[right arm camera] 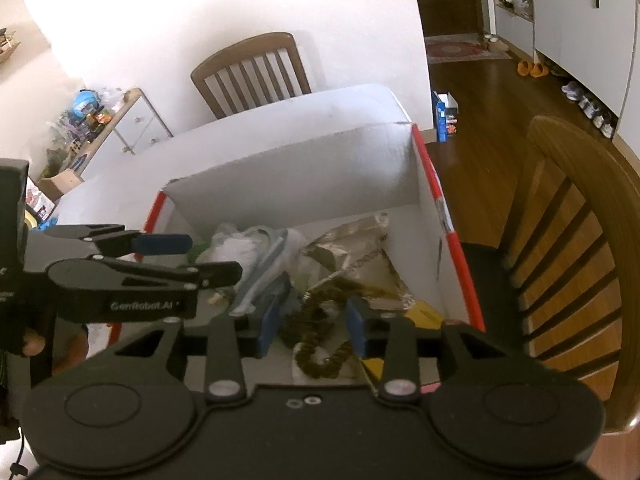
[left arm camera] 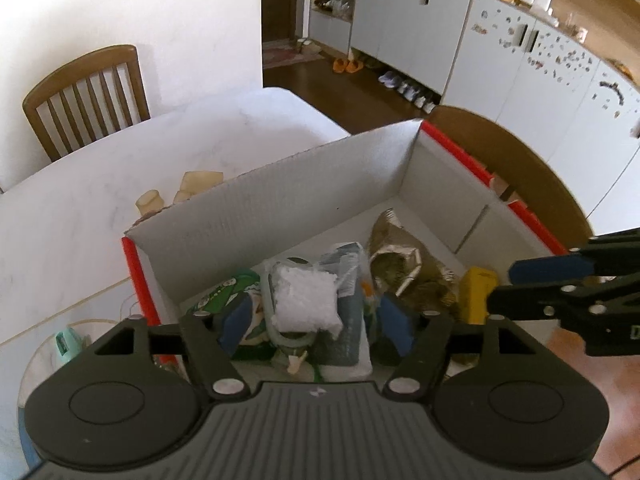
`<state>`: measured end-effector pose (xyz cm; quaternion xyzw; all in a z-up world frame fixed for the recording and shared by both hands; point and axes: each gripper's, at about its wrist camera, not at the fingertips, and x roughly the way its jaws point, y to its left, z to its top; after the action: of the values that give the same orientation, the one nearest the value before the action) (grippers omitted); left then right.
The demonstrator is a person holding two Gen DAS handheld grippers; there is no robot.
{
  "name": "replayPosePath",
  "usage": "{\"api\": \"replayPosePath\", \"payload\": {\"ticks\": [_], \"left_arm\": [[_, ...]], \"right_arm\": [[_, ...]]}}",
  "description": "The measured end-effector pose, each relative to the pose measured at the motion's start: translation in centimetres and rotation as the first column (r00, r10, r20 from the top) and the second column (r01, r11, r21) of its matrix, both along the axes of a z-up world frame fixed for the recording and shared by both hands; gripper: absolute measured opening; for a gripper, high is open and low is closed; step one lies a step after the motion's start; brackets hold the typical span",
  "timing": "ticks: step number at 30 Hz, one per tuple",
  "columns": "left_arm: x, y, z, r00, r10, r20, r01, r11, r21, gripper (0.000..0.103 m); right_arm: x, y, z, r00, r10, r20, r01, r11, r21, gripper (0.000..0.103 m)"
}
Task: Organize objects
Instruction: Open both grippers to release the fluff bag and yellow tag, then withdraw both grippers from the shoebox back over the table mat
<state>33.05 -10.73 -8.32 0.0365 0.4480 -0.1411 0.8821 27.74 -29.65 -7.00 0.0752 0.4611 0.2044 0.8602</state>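
A cardboard box (left arm camera: 280,208), white inside with red edges, stands on the white table. It holds a white crumpled packet (left arm camera: 306,300), a green packet (left arm camera: 224,292), a gold foil bag (left arm camera: 404,256) and a yellow box (left arm camera: 478,288). My left gripper (left arm camera: 316,322) hangs open over the box; the white packet lies between its blue pads without touching them. In the right wrist view my right gripper (right arm camera: 313,328) is open above a brown knobbly cord (right arm camera: 320,360) beside the foil bag (right arm camera: 360,252). The left gripper (right arm camera: 214,256) reaches in from the left there.
Beige pieces (left arm camera: 196,186) lie on the table (left arm camera: 120,184) beyond the box. A mint-green object (left arm camera: 66,344) sits at the near left. One wooden chair (right arm camera: 568,240) stands close to the box's right side, another (left arm camera: 84,96) at the table's far end. Wood floor and white cabinets (left arm camera: 420,20) lie beyond.
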Motion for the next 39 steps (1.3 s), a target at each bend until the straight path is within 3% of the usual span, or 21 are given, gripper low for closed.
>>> {"api": "replayPosePath", "payload": {"ticks": [12,15,21,23,30,33,39], "left_arm": [[-4.5,4.6,3.3,0.997,0.025,0.071,-0.019,0.997,-0.079,0.074],[-5.7,6.6,3.9,0.994,0.059,0.090,-0.051,0.995,-0.087,0.080],[-8.1,10.7,4.8,0.987,0.113,0.110,-0.104,0.991,-0.090,0.081],[-8.7,12.1,4.8,0.986,0.129,0.108,-0.119,0.989,-0.092,0.089],[-10.2,17.0,4.3,0.978,0.186,0.091,-0.176,0.979,-0.104,0.092],[-10.6,18.8,4.0,0.976,0.199,0.089,-0.188,0.976,-0.113,0.102],[-10.6,22.1,3.6,0.971,0.221,0.093,-0.210,0.970,-0.122,0.102]], "right_arm": [[-2.2,3.2,2.7,0.998,0.032,0.061,-0.031,0.999,-0.018,0.061],[-2.8,4.2,3.2,0.997,0.038,0.071,-0.037,0.999,-0.021,0.064],[-4.0,6.6,4.1,0.994,0.041,0.103,-0.037,0.998,-0.045,0.079],[-4.5,7.7,4.2,0.992,0.046,0.115,-0.040,0.998,-0.049,0.083],[-6.0,11.6,4.5,0.988,0.085,0.130,-0.079,0.996,-0.048,0.087],[-6.6,13.4,4.4,0.986,0.107,0.130,-0.101,0.994,-0.046,0.087],[-7.7,17.2,4.0,0.981,0.146,0.125,-0.141,0.989,-0.045,0.090]]}}
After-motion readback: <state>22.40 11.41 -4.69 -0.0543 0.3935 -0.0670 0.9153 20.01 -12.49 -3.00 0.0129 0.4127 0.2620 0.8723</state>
